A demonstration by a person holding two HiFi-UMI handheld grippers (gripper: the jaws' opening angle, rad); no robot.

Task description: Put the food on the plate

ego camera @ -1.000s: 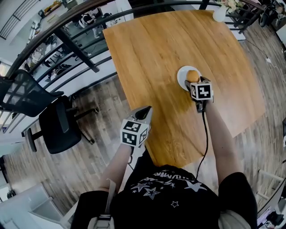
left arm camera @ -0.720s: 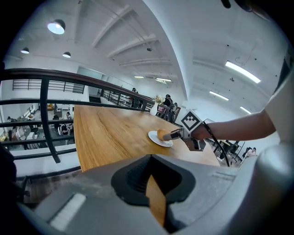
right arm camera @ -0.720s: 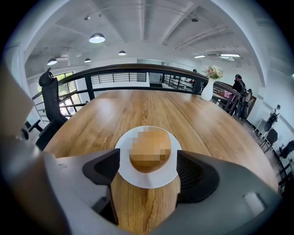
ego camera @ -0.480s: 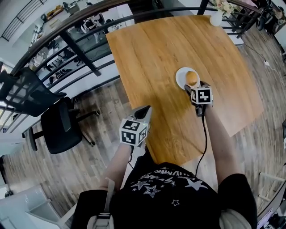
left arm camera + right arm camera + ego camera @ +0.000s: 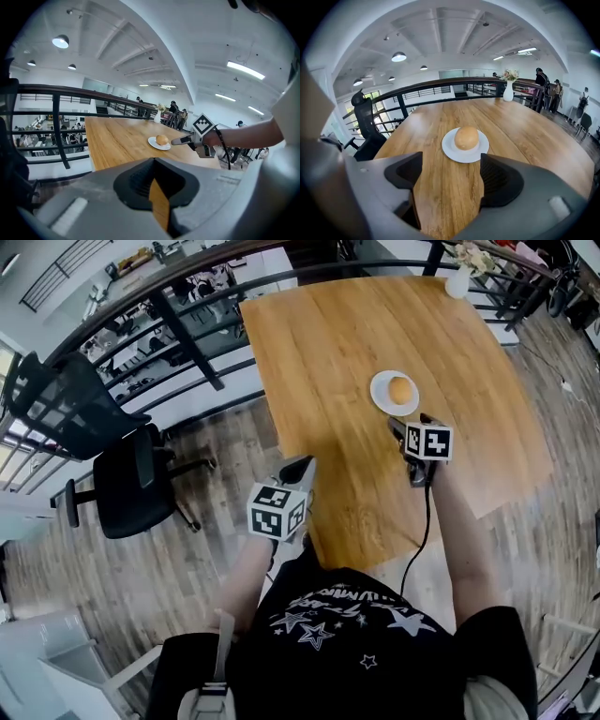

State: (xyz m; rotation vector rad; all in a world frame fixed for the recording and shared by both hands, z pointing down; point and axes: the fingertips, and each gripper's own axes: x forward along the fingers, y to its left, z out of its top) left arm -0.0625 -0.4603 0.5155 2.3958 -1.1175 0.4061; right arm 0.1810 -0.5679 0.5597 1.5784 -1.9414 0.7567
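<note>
In the head view, your right tool (image 5: 401,425) has drawn back from the plate (image 5: 375,393). A second ago its tips were over the bun (image 5: 400,389); now they sit just clear of the rim, at 6 o'clock from it. The bun rests alone in the middle of the plate, on the right half of the counter (image 5: 328,343). Your left tool (image 5: 298,468) hangs at the counter's near edge, at about 8 o'clock from the plate and well apart from it.

In the left gripper view, that tool's jaws are drawn together with nothing held. Far ahead at 12 o'clock the bun (image 5: 162,139) sits on the plate, with the right tool's tips at 3 o'clock, just beside the rim.

In the right gripper view, the jaws stand wide apart with only bare counter between them. The plate (image 5: 452,152) and bun lie at 12 o'clock, just beyond the tips.

You've let go cleanly, and I'd judge the food placed and the task done.
</note>
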